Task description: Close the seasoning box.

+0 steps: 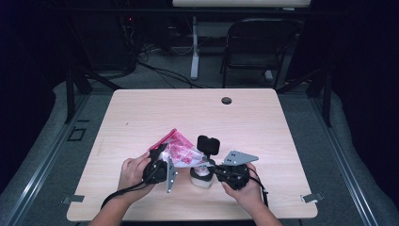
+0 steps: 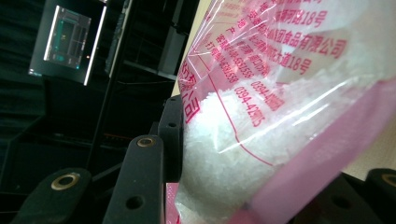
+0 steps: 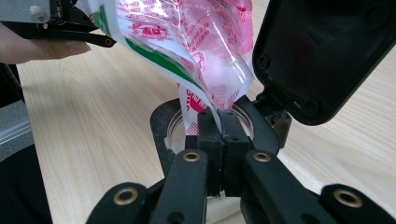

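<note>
- Bag (image 1: 181, 153) of white grains is hanging tilted between the two grippers, above the near middle of the table (image 1: 141, 113).
- Its low corner is pointing down into the round mouth of a jar (image 3: 175, 128).
- Jar is sitting on the table with its black lid (image 3: 322, 51) flipped up behind it.
- Right gripper (image 3: 219, 135) is pinching the bag's low corner, its jaws pressed tight together on the plastic.
- Left gripper (image 1: 157, 169) is hugging the fat part of the bag, jaws partly apart with the grains bulging between them.
- Chair (image 1: 259, 47) is standing far off, past the table.
</note>
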A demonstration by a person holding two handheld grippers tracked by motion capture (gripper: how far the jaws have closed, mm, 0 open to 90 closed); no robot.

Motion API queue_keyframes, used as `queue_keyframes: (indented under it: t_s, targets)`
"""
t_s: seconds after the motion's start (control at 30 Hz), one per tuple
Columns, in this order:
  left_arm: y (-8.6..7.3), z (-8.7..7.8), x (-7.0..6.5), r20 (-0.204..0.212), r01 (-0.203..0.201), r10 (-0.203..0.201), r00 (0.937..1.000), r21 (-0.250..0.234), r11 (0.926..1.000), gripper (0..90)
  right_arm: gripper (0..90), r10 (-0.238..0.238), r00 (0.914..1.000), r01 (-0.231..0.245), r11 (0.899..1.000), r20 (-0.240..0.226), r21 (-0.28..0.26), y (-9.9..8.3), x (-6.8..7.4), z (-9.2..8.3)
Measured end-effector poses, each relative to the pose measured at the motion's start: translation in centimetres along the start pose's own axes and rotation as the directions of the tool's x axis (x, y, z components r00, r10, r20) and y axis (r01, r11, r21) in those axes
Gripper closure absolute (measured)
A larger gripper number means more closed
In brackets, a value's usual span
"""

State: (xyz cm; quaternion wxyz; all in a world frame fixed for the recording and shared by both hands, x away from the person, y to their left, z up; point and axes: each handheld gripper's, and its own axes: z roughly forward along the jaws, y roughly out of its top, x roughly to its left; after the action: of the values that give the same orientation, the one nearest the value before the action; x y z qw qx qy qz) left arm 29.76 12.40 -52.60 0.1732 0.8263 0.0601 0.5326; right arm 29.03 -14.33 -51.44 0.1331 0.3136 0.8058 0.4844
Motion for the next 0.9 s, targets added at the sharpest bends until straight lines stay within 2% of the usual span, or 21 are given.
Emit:
queue_keyframes:
  t_s: [0.1,0.33,0.4,0.47,0.63,0.9]
  targets:
    - [-0.09,0.08,-0.02,0.007,0.012,-0.012,0.9999,0.0,0.9999,65.8,89.3,0.0,1.0,0.0,1.0,-0.001,-0.001,0.01,0.04,0.03]
    - [-0.41,0.48,-0.09,0.05,0.057,-0.057,0.9971,-0.006,0.9984,65.9,89.2,-0.003,1.0,0.003,1.0,-0.002,-0.005,0.06,0.08,-0.02]
    - [-0.44,0.52,-0.09,0.052,0.058,-0.058,0.997,-0.006,0.9983,66.0,89.3,-0.008,1.0,0.008,1.0,0.0,-0.005,0.11,0.14,-0.06]
    - [-0.51,0.62,-0.18,0.065,0.088,-0.087,0.9942,-0.012,0.9961,66.0,89.3,-0.006,1.0,0.006,1.0,-0.001,-0.011,0.12,0.2,-0.04]
    - [-0.55,0.68,-0.18,0.077,0.098,-0.097,0.9924,-0.015,0.9951,66.1,88.3,-0.007,1.0,0.007,1.0,0.001,-0.012,0.15,0.14,-0.09]
    - [-0.74,0.87,-0.24,0.099,0.113,-0.11,0.9889,-0.018,0.9935,66.4,79.6,-0.008,1.0,0.008,1.0,-0.003,-0.029,0.14,0.24,0.02]
